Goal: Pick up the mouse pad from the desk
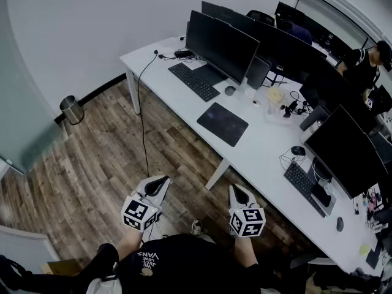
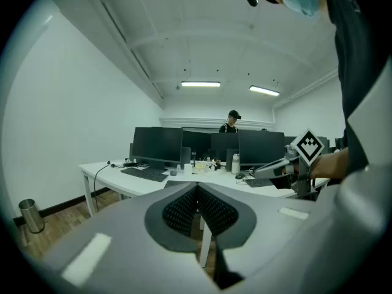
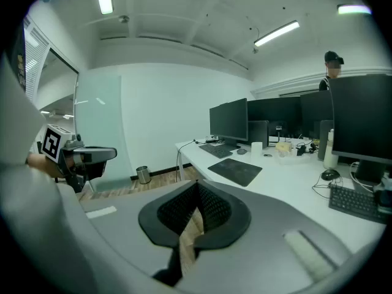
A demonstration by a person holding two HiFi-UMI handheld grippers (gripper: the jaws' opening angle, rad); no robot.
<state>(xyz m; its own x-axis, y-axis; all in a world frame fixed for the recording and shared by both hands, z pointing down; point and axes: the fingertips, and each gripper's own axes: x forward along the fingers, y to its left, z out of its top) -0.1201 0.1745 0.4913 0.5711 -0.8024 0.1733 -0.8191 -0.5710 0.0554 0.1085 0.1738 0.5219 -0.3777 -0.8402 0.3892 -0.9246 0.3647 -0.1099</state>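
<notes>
The dark rectangular mouse pad (image 1: 222, 124) lies flat on the white desk (image 1: 257, 158), in front of a monitor and beside a keyboard. The right gripper view shows the mouse pad (image 3: 236, 170) ahead and to the right, some way off. Both grippers hang over the wooden floor, short of the desk's near edge. My left gripper (image 1: 160, 179) is shut with nothing in it, and its pads (image 2: 184, 210) meet. The right gripper (image 1: 236, 188) is shut and empty too, its pads (image 3: 211, 207) pressed together.
Monitors (image 1: 222, 45), a black keyboard (image 1: 193, 81), a mouse (image 1: 229, 90) and small clutter fill the desk behind the pad. A cable (image 1: 143, 115) hangs off the desk's left end. A metal bin (image 1: 71, 109) stands by a glass partition (image 1: 18, 121). A person (image 1: 367, 66) stands at the far right.
</notes>
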